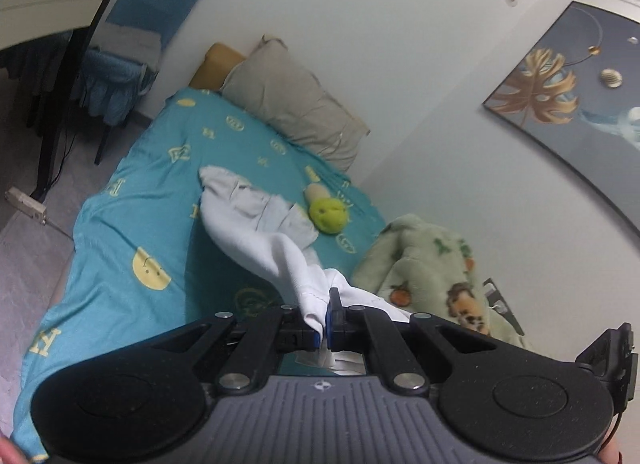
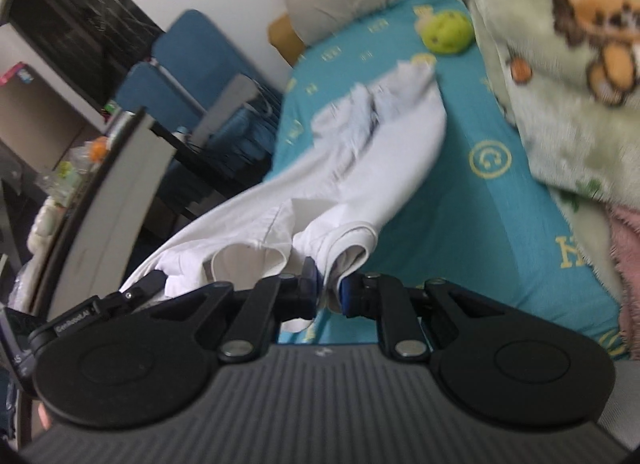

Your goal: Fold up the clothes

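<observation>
White garment [image 1: 260, 232] hangs bunched from both tongs, left gripper [image 1: 325, 328] and right gripper [image 2: 328, 288] each clamped on an edge. Far end drags on the teal bedsheet [image 1: 132, 192] mid-bed; thin pinches may slip, or cloth could snag the green toy [image 1: 329, 215].

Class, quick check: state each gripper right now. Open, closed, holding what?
Left gripper: closed on the white garment.
Right gripper: closed on another part of the white garment.
</observation>
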`<control>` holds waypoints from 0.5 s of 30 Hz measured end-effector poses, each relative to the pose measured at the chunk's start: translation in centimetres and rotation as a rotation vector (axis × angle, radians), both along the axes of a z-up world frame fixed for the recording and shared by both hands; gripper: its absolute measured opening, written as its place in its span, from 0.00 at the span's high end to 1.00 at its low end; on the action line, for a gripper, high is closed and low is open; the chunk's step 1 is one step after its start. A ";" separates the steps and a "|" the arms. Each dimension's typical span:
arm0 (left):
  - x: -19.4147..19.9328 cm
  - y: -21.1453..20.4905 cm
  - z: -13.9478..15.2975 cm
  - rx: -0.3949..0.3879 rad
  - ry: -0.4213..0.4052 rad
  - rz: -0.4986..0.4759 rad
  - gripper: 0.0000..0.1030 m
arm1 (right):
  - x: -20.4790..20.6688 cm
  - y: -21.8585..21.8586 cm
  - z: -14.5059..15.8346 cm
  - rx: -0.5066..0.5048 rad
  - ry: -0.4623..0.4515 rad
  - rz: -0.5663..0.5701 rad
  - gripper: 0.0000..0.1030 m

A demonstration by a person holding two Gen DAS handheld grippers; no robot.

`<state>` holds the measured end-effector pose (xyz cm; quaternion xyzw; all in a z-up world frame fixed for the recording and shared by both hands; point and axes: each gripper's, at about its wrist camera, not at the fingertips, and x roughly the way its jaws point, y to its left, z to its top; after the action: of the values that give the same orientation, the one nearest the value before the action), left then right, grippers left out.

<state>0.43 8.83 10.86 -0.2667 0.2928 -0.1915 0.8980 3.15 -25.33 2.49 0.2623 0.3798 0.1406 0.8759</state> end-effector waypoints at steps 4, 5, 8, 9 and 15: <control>-5.9 0.3 1.9 0.003 -0.025 -0.006 0.97 | -4.2 -0.2 1.6 0.005 -0.036 0.019 0.87; -7.3 0.4 2.2 0.009 -0.028 -0.003 0.97 | -5.6 -0.3 1.8 0.000 -0.044 0.029 0.87; -10.4 0.2 3.0 0.023 -0.037 -0.007 0.97 | -8.1 -0.4 1.7 0.000 -0.043 0.034 0.87; -11.1 0.2 3.3 0.027 -0.040 -0.008 0.97 | -8.7 -0.5 1.6 0.007 -0.039 0.031 0.86; -9.2 -1.2 4.1 0.068 -0.035 0.004 0.97 | -6.9 -1.0 0.9 0.016 -0.008 -0.019 0.86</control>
<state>-8.78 7.61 14.94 -0.2334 0.2829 -0.1843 0.9119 -3.74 -26.32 3.43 0.2724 0.3727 0.1364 0.8765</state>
